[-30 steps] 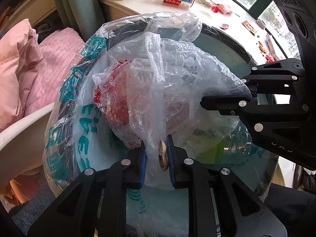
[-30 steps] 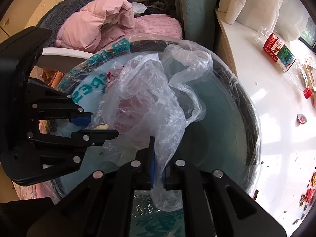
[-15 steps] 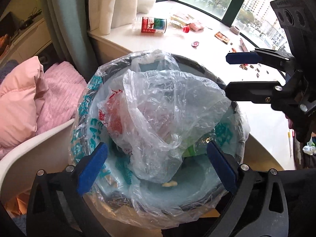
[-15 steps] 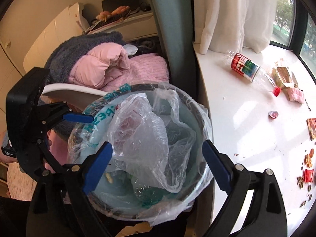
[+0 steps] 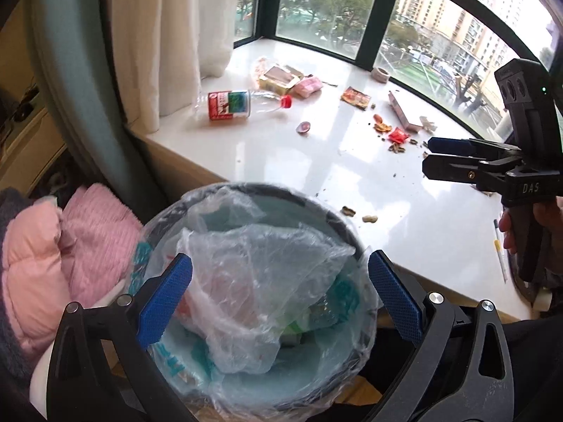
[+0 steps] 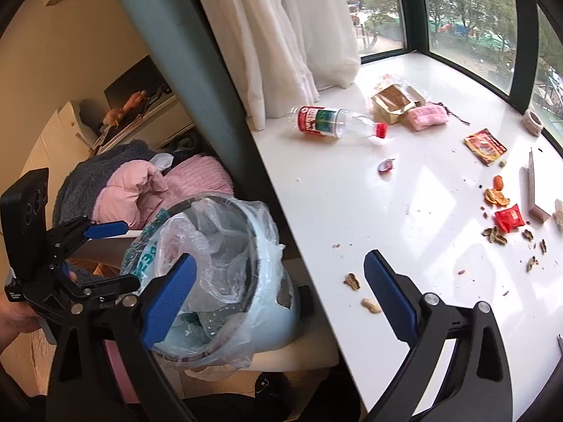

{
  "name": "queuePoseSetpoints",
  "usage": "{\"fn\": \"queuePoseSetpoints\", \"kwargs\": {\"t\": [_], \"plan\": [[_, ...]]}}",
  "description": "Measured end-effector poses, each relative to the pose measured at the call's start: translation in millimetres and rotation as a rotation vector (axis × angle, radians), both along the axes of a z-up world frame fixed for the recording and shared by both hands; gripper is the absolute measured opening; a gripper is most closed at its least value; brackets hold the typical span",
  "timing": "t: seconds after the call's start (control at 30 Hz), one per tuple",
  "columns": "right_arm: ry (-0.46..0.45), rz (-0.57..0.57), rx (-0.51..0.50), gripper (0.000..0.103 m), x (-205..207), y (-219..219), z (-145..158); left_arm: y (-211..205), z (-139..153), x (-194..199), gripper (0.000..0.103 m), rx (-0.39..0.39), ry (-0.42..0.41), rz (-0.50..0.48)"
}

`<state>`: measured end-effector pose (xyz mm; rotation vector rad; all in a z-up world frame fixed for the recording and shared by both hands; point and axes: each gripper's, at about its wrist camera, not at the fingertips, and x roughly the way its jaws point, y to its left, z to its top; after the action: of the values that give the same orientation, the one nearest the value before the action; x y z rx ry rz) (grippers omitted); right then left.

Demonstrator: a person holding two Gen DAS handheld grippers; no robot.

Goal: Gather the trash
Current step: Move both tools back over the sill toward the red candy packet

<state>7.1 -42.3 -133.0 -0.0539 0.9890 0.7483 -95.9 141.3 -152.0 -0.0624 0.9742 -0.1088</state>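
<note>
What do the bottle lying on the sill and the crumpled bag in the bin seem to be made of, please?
Bottle: probably clear glossy plastic; see-through, dented body, red cap, printed label.
Bag: apparently thin plastic film; translucent, wrinkled, glinting.

On the white windowsill (image 6: 352, 211):
- plastic bottle (image 6: 334, 123), red cap: 1
- pink wrapped packet (image 6: 427, 116): 1
- red sachets: 2, one printed (image 6: 485, 146), one plain (image 6: 510, 218)
- whole peanuts at the sill's near edge: 2 (image 6: 371, 306)

Beside the sill:
- lined trash bin (image 6: 278, 330): 1
</note>
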Motion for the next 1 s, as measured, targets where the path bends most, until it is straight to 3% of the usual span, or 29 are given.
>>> {"fn": "queuePoseSetpoints", "kwargs": {"t": [0.4,1.0], "plan": [[-0.01,-0.188,0.009,0.093,9,-83,6,-81,16,52,0.097,-0.003,-0.041,-0.217],[-0.035,-0.421,0.012,0.093,52,-186,10,-178,17,142,0.097,0.019,-0.062,-0.438]]}}
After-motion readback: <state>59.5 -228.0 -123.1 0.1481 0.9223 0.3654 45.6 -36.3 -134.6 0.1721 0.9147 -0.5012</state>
